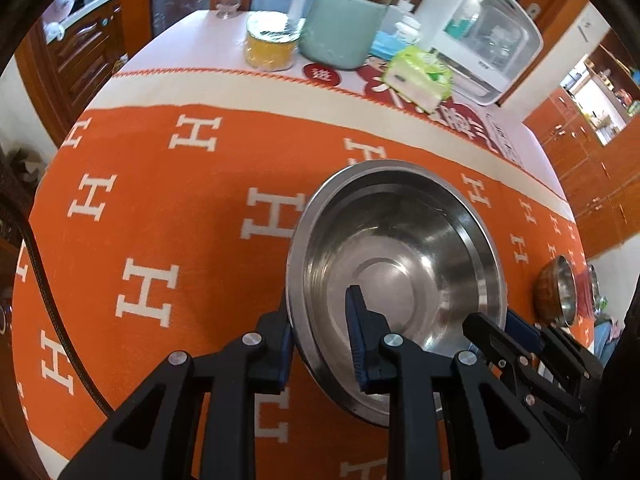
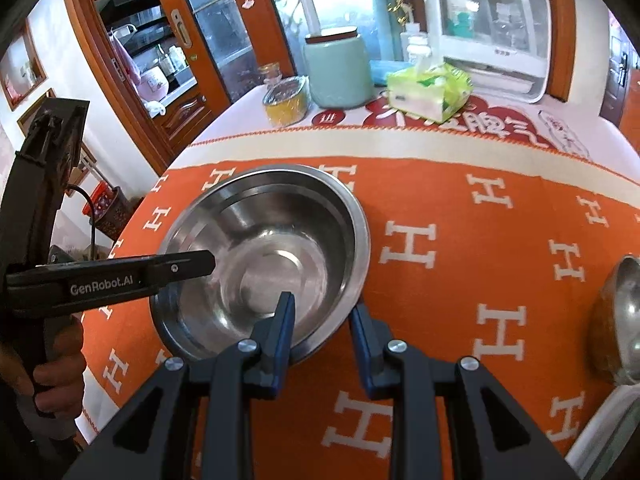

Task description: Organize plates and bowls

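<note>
A wide stainless steel bowl is over the orange cloth with white H letters. My left gripper is shut on the bowl's near left rim, one blue-padded finger inside and one outside. In the right wrist view the left gripper reaches in over the bowl's left edge, held by a hand. My right gripper is shut on the near right rim in the same way, and shows at the bowl's right side in the left wrist view. The bowl looks slightly tilted.
A second bowl, brown outside and steel inside, sits at the cloth's right edge. At the back stand a yellow tin, a green jar, a tissue pack and a white appliance. Wooden cabinets surround the table.
</note>
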Demonstrator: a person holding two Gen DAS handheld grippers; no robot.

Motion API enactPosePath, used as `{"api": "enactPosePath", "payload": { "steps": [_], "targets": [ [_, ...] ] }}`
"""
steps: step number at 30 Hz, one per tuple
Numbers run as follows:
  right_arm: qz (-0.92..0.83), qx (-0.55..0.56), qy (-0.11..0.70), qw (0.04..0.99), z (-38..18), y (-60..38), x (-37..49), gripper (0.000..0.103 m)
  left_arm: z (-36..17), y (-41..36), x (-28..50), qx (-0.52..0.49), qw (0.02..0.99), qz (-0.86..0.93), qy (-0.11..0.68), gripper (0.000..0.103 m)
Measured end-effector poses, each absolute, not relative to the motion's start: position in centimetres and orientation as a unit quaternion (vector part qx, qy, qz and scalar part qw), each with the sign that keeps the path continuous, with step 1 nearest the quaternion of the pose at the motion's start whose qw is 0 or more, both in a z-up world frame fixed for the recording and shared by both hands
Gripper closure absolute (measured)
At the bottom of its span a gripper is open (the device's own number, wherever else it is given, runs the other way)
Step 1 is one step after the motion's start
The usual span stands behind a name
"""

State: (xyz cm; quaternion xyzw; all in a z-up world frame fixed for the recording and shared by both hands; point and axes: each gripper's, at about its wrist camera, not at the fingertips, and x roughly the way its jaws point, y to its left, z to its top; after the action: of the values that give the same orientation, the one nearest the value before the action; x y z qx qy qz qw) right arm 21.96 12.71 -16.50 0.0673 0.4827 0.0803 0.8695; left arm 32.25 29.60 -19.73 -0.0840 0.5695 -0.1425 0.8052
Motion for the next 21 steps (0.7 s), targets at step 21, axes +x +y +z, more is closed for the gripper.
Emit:
{"api": "enactPosePath", "payload": {
  "steps": [21],
  "targets": [
    [0.001, 0.062, 0.421, 0.905, -12.1, 10.1, 12.9, 0.076, -14.1, 25.5, 25.0, -0.041, 0.821, -0.237, 0.517, 0.081]
  ]
}}
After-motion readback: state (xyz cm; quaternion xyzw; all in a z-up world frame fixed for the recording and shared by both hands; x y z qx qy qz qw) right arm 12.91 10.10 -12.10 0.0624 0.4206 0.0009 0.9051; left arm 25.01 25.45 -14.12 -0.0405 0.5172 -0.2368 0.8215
